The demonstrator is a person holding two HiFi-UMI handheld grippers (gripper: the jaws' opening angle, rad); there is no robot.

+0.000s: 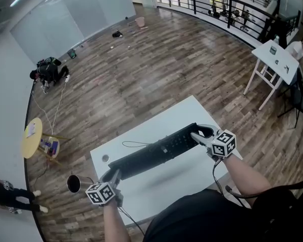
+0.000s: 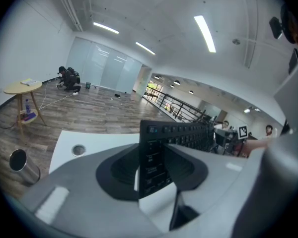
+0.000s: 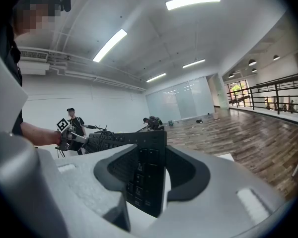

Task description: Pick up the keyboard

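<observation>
A long black keyboard [image 1: 156, 153] hangs slightly above the white table [image 1: 192, 173] and casts a shadow on it. My left gripper [image 1: 112, 176] is shut on its left end, and my right gripper [image 1: 202, 134] is shut on its right end. In the left gripper view the keyboard [image 2: 151, 152] stands on edge between the jaws of the left gripper [image 2: 154, 168] and runs away toward the other hand. The right gripper view shows the same from the opposite end: the keyboard [image 3: 148, 170] is clamped in the right gripper [image 3: 149, 180].
A thin cable [image 1: 136, 144] and a round grommet hole [image 1: 105, 158] are on the table. A metal bin [image 1: 73, 183] stands on the floor at the table's left corner, and a yellow round side table [image 1: 31, 135] stands further left. Another white table [image 1: 275, 59] stands far right.
</observation>
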